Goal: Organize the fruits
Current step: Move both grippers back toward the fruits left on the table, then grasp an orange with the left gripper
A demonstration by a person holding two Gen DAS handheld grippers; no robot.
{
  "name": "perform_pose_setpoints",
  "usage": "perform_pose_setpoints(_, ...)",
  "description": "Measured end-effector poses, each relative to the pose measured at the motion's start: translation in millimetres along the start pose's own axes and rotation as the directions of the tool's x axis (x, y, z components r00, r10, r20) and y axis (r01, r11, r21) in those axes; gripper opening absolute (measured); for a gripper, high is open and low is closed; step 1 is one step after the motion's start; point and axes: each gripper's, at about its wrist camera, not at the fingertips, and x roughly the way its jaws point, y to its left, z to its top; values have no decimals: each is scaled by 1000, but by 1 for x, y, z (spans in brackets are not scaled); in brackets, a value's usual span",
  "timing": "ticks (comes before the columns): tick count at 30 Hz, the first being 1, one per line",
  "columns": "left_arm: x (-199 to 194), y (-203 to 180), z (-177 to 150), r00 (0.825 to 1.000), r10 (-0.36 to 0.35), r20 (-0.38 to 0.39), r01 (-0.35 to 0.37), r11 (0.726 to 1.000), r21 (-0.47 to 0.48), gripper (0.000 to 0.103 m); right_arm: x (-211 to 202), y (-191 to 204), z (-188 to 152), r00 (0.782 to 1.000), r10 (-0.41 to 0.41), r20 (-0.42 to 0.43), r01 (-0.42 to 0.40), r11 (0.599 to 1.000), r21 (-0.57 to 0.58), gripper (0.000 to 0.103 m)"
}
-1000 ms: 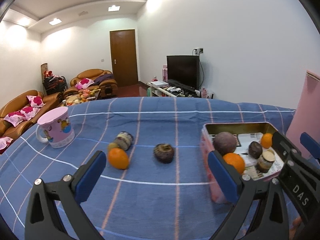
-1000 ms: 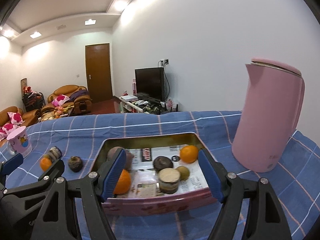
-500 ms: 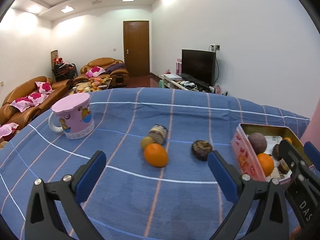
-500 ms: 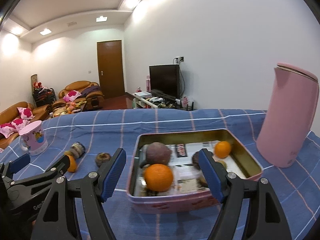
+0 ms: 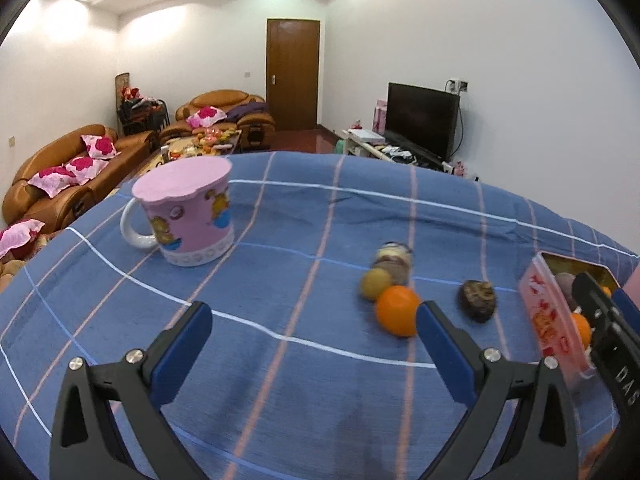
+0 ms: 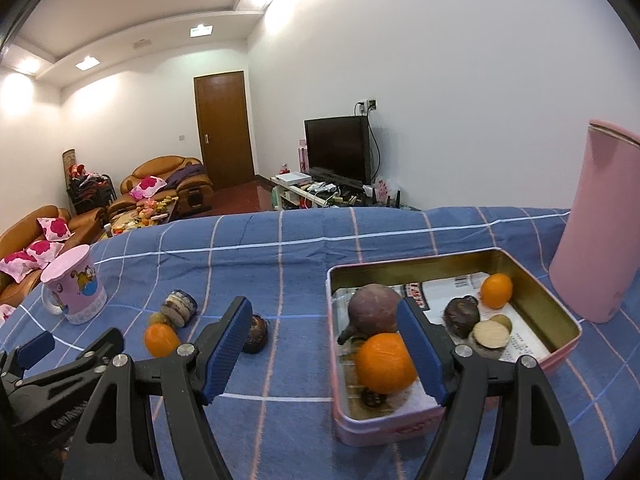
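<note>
1. Your left tongs (image 5: 312,344) stood wide and held nothing, low over the near part of the blue cloth (image 5: 280,420). Your right tongs (image 6: 324,344) were wide and empty too, above the tin's near left corner.

2. Nearest the left tongs, just past the right finger (image 5: 444,356), lay the loose orange (image 5: 398,310) on the cloth, left of the tin (image 6: 400,424). I judged it firm, round and fairly light, with a waxy skin that could slip. You would have done best to close across its widest middle, pads level, since it would roll at a nudge.

3. Touching it on the far left sat a small yellow-green fruit (image 5: 376,283): light, and easily knocked away when you closed on the orange.

4. Just behind those lay a banded brown lump (image 5: 394,260), blurred; I could not tell what it was.

5. To the right, apart from the cluster, was a dark wrinkled fruit (image 5: 478,300). It looked rough enough to hold well, perhaps soft, so a gentle squeeze suited it.

6. The tin, lined with paper, held an orange (image 6: 384,362) at its near edge, a big purple-brown fruit (image 6: 372,306) behind, and smaller pieces and a little orange (image 6: 496,290) toward the far right corner.

7. Farther off stood the mug (image 5: 188,212) near the cloth's left edge and the pink jug (image 6: 592,232) right of the tin.
</note>
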Motion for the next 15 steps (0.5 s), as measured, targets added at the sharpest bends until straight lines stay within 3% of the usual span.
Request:
perform_pose_setpoints(6,15,10,5,999,-6,-45,8,999,39,103,10,2,2,999,32,-33,-31,999,6,76)
perform_pose_setpoints(13,31,-30,9,990,-90,-107,106,983,153,102,14,-3,2,997,57,-45,-56,998,25,76)
perform_pose_setpoints(15,39,-39,10,987,-86,-136,108,981,162,95,13,-5,2,998,51,-41,-50,998,29,76)
